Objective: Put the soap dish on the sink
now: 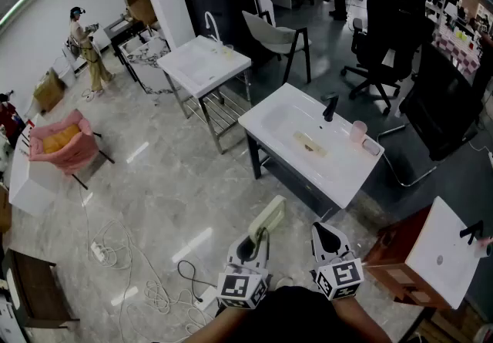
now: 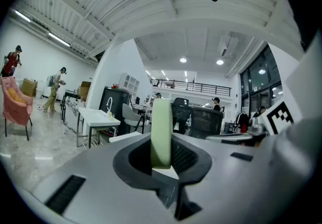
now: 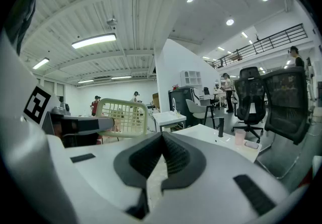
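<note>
The soap dish [image 1: 267,218], a pale slatted tray, is up in the air over the marble floor [image 1: 154,179], pinched by one end in the left gripper [image 1: 253,246]. Seen along that gripper it stands edge-on and upright between the dark pads, which press on it from both sides. The right gripper [image 1: 329,235] hangs just beside it, its jaws pressed together with nothing between them.

The white sink [image 1: 271,113] stands ahead of the person on dark legs, well apart from the dish. A black faucet [image 1: 330,108] rises at its back edge, and a pink cup [image 1: 358,131] sits near the faucet on the rim. Something flat and beige lies in the basin; I cannot tell what it is.

A second sink [image 1: 202,64] stands further back. A black office chair [image 1: 383,45] is beyond the faucet side, and loose cables [image 1: 142,281] trail over the floor near the person.
</note>
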{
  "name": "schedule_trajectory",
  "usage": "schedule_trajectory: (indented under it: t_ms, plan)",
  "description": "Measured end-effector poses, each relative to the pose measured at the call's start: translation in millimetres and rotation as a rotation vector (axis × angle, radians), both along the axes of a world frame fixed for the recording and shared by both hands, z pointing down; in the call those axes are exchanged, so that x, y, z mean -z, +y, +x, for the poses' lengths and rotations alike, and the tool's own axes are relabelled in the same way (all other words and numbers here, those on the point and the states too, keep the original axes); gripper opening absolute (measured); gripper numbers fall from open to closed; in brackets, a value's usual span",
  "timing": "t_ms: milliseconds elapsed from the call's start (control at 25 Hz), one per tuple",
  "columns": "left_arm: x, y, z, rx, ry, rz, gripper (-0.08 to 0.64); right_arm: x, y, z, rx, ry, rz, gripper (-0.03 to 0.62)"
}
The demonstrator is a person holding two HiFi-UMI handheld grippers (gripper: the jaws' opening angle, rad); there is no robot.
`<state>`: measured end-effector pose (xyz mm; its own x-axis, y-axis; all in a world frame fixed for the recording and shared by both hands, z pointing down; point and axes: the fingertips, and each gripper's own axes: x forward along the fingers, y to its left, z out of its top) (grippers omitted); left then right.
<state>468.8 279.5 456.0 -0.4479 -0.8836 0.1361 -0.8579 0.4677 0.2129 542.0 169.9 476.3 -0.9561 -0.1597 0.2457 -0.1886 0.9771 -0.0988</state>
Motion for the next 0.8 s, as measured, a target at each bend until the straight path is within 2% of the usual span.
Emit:
schedule_trajectory:
  t_ms: [400,640,800]
  plan:
    - [-9,-10,7,0.003,-0.010,-0.024,0.044,-1,-22,11,-0.050,-0.082,-0.070,-0.002]
    - [-33,3,-4,0.044,0.034,-0.068,0.044,-26,-11,-1,-0.004,-0.071,-0.133,-0.002]
    - [-35,14,-25,0.085,0.044,-0.060,0.044,-42,-4,-21,0.025,-0.020,-0.111,-0.002]
